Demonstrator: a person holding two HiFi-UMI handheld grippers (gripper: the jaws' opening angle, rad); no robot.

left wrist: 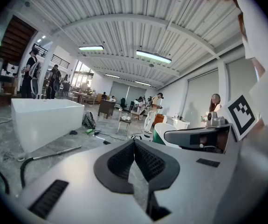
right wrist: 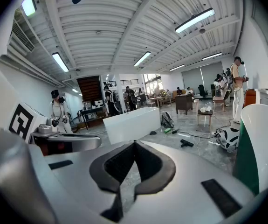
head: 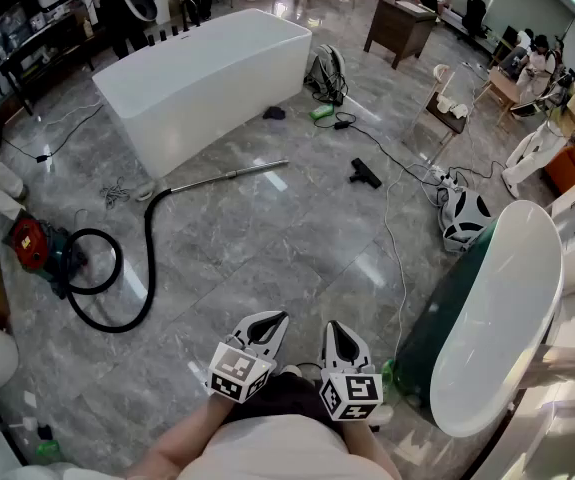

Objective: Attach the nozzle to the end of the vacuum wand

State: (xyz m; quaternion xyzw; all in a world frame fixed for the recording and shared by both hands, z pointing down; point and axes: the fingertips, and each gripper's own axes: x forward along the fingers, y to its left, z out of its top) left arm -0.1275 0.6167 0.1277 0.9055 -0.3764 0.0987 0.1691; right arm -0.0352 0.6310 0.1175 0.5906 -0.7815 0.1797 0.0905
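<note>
Ahead on the floor, the nozzle (head: 365, 173) is seen past the end of the vacuum wand (head: 232, 176), roughly along its axis. Left claw (head: 275, 320) and right claw (head: 335, 328) are shut, empty; the right is judged nearer the nozzle

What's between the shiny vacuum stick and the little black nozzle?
Nothing: in the head view, only bare grey floor separates the silver metal wand from the black nozzle.
</note>
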